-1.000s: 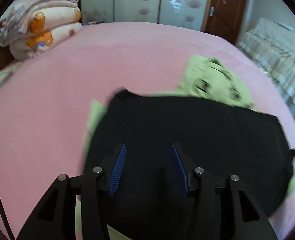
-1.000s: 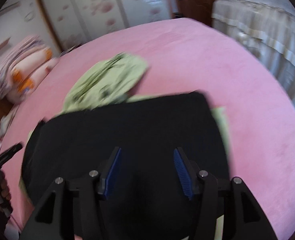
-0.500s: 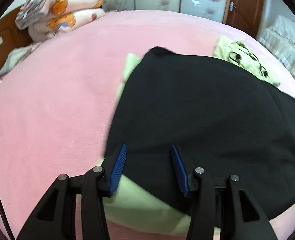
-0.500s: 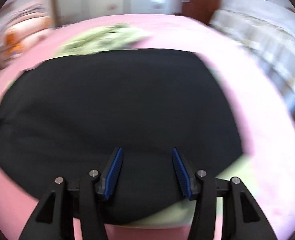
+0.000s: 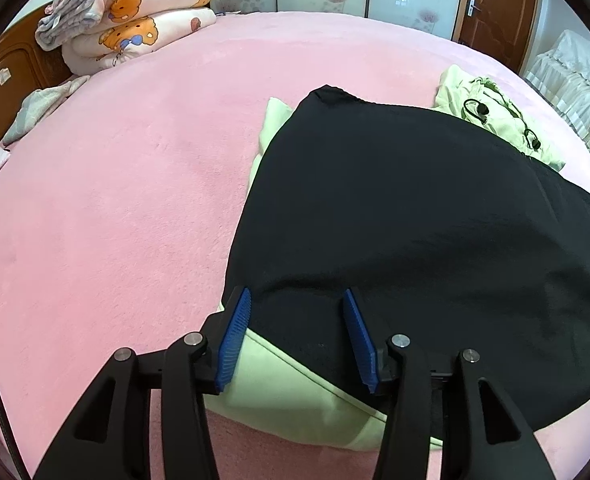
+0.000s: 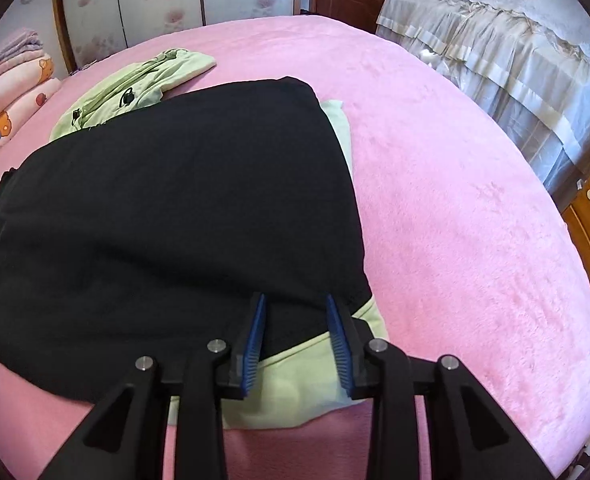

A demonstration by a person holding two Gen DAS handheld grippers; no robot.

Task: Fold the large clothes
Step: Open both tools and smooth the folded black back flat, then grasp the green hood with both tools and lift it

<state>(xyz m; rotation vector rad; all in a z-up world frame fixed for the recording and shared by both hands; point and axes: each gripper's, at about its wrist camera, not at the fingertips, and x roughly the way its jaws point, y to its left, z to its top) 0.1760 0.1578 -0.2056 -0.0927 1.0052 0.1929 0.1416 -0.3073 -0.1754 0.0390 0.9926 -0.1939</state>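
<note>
Blue-padded fingers (image 5: 235, 338) of left gripper (image 5: 297, 300) opening, apart over black garment (image 5: 415, 208). Right gripper (image 6: 295, 304) closing, still apart around its near edge. Spread on light green cloth (image 6: 295, 392), pink bed (image 5: 115, 200).

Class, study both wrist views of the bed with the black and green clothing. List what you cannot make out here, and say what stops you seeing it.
- Most of the pale green garment: covered by the black garment in both views.
- Black garment's far side: cut off by the right edge in the left wrist view, by the left edge in the right wrist view.
- Whether the right tongs, closing, pinch cloth yet: pad faces not visible.
- Print on the second green garment: too small.
</note>
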